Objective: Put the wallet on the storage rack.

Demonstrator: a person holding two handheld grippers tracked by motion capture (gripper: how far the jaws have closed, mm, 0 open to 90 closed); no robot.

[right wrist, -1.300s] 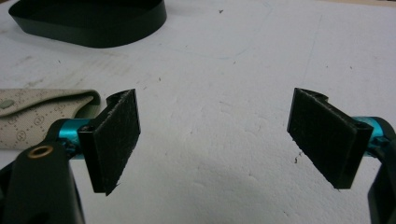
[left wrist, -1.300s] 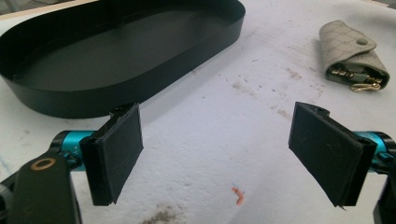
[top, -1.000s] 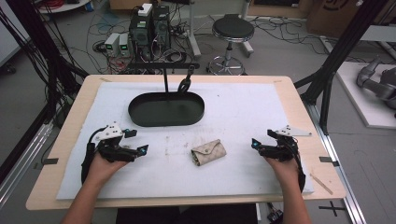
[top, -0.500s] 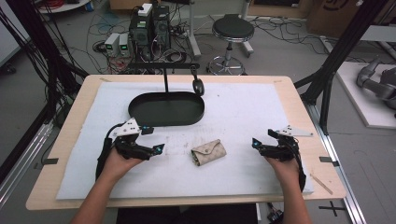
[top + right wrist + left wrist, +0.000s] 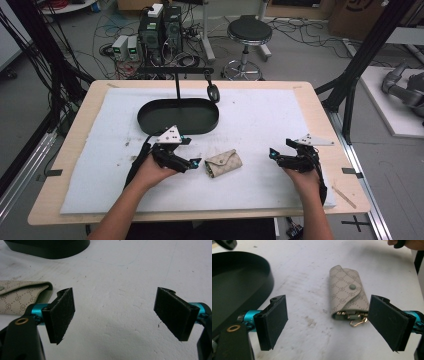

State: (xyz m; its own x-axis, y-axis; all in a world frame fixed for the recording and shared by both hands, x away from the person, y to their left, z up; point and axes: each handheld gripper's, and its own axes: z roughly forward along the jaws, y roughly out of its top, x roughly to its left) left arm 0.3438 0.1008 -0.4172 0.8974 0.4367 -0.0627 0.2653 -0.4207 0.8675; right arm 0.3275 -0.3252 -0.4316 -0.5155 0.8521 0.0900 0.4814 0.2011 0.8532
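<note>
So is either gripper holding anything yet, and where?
Nothing is held. The left gripper is open short of the key pouch; the right gripper is open over bare mat.

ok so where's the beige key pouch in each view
high view: key pouch lies centre, just right of the left tongs.
left gripper view: right of centre, ahead between the open jaws.
right gripper view: far left edge.
shared landmark: black oval tray, beyond the pouch.
</note>
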